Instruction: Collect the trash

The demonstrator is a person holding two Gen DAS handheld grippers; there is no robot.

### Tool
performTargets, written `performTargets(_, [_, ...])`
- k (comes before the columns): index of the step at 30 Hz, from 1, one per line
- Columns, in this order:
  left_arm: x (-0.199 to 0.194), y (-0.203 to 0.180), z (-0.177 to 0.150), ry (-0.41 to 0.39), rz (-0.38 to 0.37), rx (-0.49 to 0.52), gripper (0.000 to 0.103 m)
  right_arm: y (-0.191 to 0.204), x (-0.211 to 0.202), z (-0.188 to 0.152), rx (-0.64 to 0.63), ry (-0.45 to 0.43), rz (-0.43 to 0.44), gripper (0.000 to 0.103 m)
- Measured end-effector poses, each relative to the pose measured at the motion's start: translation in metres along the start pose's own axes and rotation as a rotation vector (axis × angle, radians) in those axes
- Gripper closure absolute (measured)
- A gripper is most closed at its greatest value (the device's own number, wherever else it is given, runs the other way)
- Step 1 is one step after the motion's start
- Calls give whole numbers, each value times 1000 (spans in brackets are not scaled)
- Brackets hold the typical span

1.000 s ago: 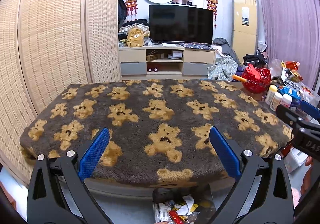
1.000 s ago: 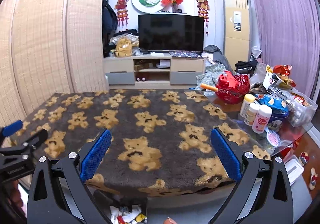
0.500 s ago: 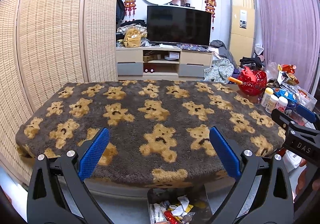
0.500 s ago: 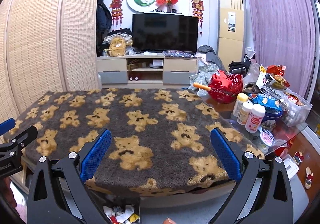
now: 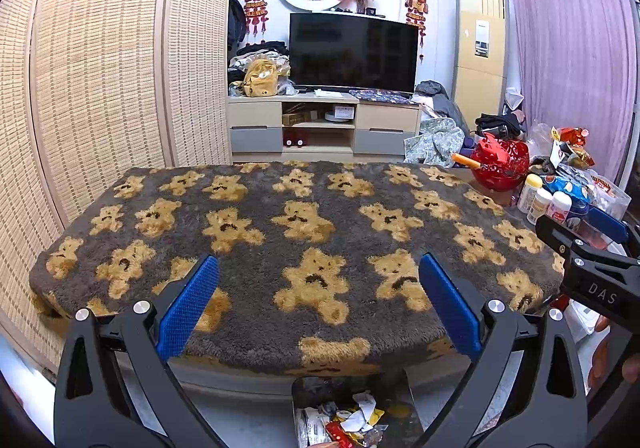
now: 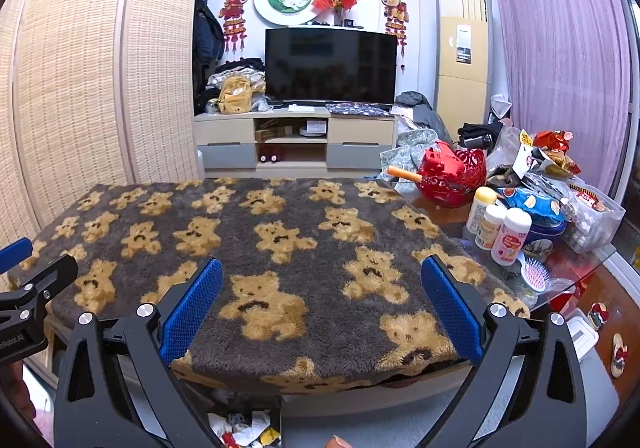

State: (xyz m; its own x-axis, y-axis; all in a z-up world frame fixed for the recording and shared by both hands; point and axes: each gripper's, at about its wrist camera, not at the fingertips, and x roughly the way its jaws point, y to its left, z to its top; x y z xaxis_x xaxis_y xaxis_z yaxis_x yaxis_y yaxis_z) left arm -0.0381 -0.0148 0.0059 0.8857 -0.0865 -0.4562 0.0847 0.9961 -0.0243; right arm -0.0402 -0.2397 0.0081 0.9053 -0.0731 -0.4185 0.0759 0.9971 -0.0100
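1. Behind everything stood a dark television (image 5: 352, 51) on a low cabinet (image 5: 324, 125), with woven screens (image 5: 100, 59) along one side and a purple curtain (image 5: 576, 47) along the other.
2. Nearer lay a table covered by a fuzzy grey blanket (image 5: 296, 240) patterned with tan bears; no loose item rested on the blanket itself.
3. On the floor against the table's near edge sat one dark bin (image 5: 352, 408), its mouth open upward. It held the trash (image 5: 352, 420): crumpled white paper, yellow scraps and a red wrapper, heaped together; the pieces were too tangled to count.
4. On the bare glass part of the table, one red openwork basket (image 6: 456, 171) held a red object, and an orange-tipped stick (image 6: 402, 172) poked out toward the blanket.
5. Three white bottles (image 6: 498, 228) stood close together just beside the blanket's edge, next to one blue tin (image 6: 540, 224) and one clear plastic box (image 6: 592, 219) with small items inside.
6. One pink hairbrush (image 6: 534, 276) lay in front of the bottles.
7. The left gripper (image 5: 320, 308) hovered above the bin with its blue pads spread wide, grasping nothing.
8. The right gripper (image 6: 320, 308) was likewise spread wide and empty, beside the other, over the table's near edge.
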Motion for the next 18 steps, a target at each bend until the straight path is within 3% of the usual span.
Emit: performTargets(18, [1, -3, -1, -2, -6, 6, 8, -1, -3, 0, 2, -4, 3, 3])
